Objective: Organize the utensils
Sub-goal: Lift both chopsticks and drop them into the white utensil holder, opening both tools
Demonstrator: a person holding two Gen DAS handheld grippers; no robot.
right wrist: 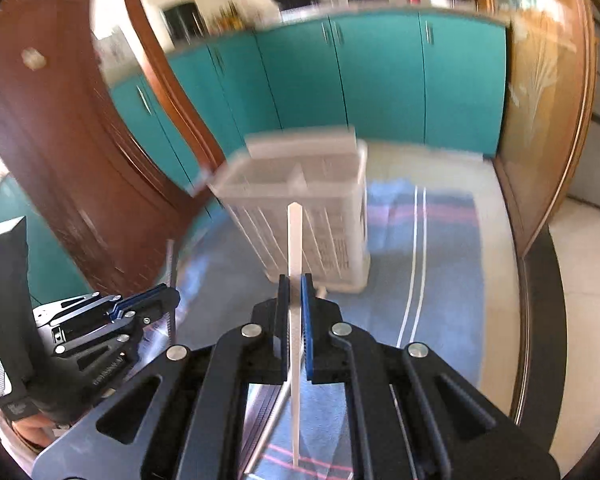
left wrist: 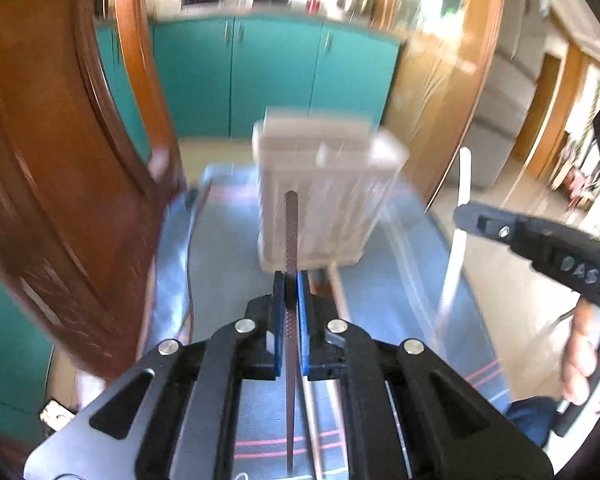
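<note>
Nearest the lens, the left gripper [left wrist: 291, 280] has its blue pads pinched on a dark chopstick [left wrist: 290, 236] with a fine dotted texture, thin and straight. The right gripper [right wrist: 295, 282] is clamped on a smooth white chopstick [right wrist: 294, 240], same slim shape. Both sticks point at the slatted, translucent white utensil holder [right wrist: 320, 216], which stands upright beyond them on a blue striped cloth [right wrist: 440, 248]. Behind the holder: glossy teal cabinets [right wrist: 380, 80].
</note>
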